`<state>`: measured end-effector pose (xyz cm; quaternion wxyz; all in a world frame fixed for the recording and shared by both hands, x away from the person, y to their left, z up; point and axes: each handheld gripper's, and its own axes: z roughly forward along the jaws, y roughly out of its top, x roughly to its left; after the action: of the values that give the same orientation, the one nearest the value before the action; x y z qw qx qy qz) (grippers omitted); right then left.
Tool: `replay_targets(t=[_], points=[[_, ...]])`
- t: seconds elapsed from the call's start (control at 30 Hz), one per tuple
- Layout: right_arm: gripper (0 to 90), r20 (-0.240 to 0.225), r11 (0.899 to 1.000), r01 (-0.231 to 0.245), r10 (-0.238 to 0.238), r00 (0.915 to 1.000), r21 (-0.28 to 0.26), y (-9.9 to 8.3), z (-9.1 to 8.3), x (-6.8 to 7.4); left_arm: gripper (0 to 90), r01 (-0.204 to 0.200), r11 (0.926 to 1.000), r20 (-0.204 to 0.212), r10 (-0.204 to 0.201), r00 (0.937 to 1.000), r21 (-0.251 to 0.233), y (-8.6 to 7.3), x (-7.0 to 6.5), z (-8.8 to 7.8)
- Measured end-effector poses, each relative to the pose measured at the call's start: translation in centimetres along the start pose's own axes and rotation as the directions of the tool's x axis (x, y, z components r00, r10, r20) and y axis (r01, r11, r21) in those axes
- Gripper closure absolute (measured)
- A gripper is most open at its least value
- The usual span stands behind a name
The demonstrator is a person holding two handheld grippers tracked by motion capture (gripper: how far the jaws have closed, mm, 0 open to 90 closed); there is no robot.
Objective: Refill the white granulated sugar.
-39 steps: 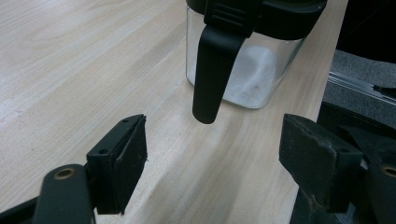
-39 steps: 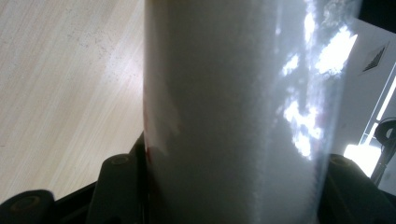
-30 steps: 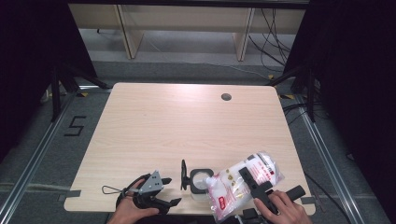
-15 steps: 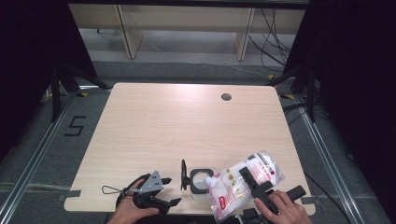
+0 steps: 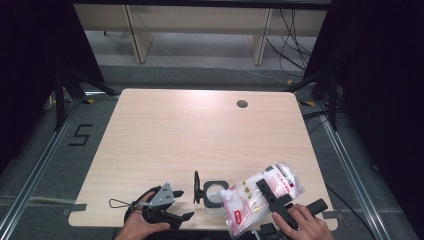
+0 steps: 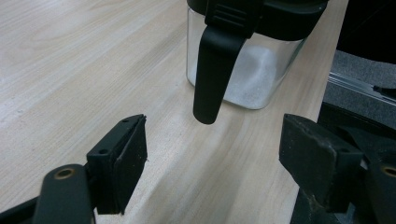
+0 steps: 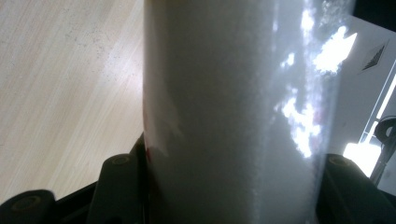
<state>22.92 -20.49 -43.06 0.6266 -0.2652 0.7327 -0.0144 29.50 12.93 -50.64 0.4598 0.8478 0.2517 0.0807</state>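
Observation:
A clear square jar (image 5: 214, 195) with a little white powder stands near the table's front edge, its black lid (image 5: 196, 180) flipped up on the left side. My right gripper (image 5: 274, 196) is shut on a clear pouch of white granules (image 5: 260, 196), which is tilted with its lower corner at the jar's mouth. In the right gripper view the pouch (image 7: 224, 107) fills the space between the jaws. To the jar's left my left gripper (image 5: 183, 204) rests open on the table. In the left gripper view the jar (image 6: 261, 70) and its hanging black latch (image 6: 212, 70) stand just beyond the open gripper (image 6: 212, 163).
The wooden table (image 5: 200, 135) has a round cable hole (image 5: 242, 104) at the back right. Jar, pouch and both hands are close to the front edge. Shelving (image 5: 195, 25) and cables lie on the floor beyond the table.

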Motion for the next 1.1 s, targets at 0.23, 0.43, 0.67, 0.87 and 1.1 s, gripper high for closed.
replay_targets(t=[0.23, 0.43, 0.67, 0.87, 1.1], points=[[47.8, -0.005, 1.000, -0.010, 0.010, 0.9999, 0.009, -0.02, -0.05, 0.10, 23.0, -0.001, 1.0000, 0.000, 0.001, 1.0000, 0.001, 0.00, 0.01, 0.00], [48.0, -0.002, 1.000, 0.001, -0.001, 1.0000, 0.002, 0.00, -0.03, -0.02, 23.0, -0.001, 1.0000, 0.001, 0.001, 1.0000, -0.002, 0.00, 0.02, 0.02], [48.6, -0.002, 1.000, -0.015, 0.015, 0.9999, 0.011, 0.03, -0.14, 0.05, 23.1, -0.002, 1.0000, 0.000, 0.002, 1.0000, 0.002, 0.01, 0.01, -0.03], [49.4, 0.014, 1.000, -0.013, 0.013, 0.9998, -0.006, 0.00, -0.11, 0.07, 23.1, -0.001, 1.0000, -0.001, 0.001, 1.0000, 0.001, 0.01, 0.00, -0.03], [49.7, 0.003, 1.000, -0.026, 0.026, 0.9997, -0.010, 0.08, -0.09, 0.20, 23.1, -0.001, 1.0000, -0.004, 0.001, 1.0000, -0.002, 0.00, -0.02, -0.03]])
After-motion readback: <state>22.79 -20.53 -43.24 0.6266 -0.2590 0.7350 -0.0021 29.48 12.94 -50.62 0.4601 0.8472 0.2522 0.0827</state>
